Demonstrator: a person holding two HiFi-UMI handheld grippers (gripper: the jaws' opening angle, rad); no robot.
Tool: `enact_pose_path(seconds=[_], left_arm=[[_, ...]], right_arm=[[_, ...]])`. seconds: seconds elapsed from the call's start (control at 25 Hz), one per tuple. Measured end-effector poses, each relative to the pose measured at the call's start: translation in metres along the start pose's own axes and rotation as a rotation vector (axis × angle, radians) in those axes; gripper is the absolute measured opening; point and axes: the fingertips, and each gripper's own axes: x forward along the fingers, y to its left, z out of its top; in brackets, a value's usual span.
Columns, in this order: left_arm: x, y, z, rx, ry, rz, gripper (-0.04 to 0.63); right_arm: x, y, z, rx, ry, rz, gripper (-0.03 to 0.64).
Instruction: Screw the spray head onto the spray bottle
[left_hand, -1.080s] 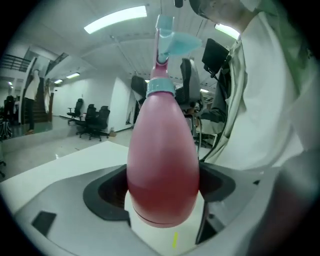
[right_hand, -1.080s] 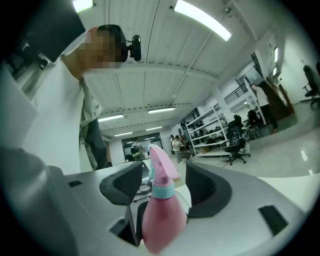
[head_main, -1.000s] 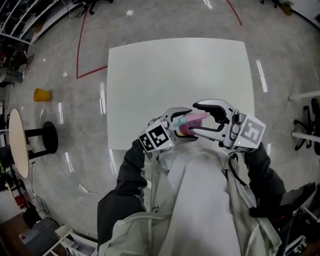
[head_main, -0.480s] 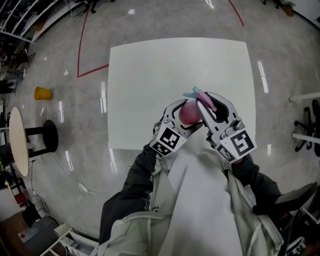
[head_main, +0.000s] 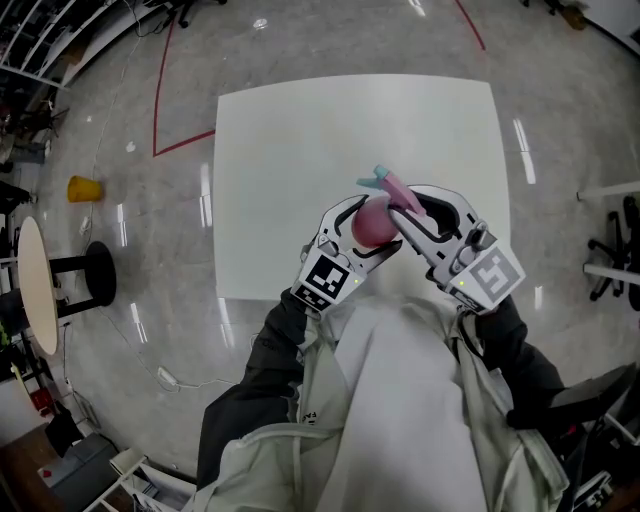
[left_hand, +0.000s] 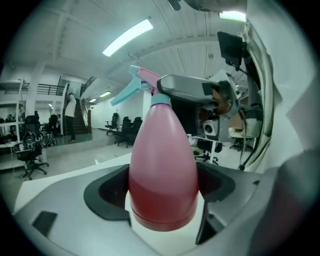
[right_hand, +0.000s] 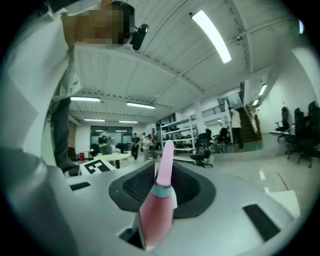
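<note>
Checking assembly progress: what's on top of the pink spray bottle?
The pink-and-teal spray head sits on the bottle; the head's collar covers the neck threads, so tightness can't be seen.

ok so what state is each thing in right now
pink teardrop plastic spray bottle: held in the air, head on its neck
pink-and-teal spray head: on the bottle neck, tightness can't be told
left gripper: shut on the bottle base
right gripper: shut on the spray head, jaws just closed in, then eased slightly
</note>
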Motion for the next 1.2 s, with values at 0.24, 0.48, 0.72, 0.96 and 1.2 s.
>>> enact_pose_path(seconds=[0.24,0.48,0.72,0.96,1.2], left_arm=[[0.014,0.013,-0.012,-0.013,0.070,0.205,0.416],[-0.014,-0.003,0.031,-0.075,-0.169,-0.038,0.416],[-0.035,-0.027,0.039,-0.017,-0.155,-0.332,0.416],[-0.051,-0.068,0.040,-0.068,-0.142,-0.615,0.416],[-0.047,-0.063,0.044,-0.103,-0.169,-0.570,0.416]], right_arm=[[0.005,-0.010,-0.009,0.042,0.027,-0.340,0.094],[-0.001,0.030,0.018,0.043,-0.066,0.036,0.167],[-0.010,0.027,0.009,0.019,0.021,0.255,0.323],[-0.004,0.054,0.019,0.061,0.024,0.498,0.368],[-0.001,0.054,0.039,0.112,-0.086,0.480,0.357]])
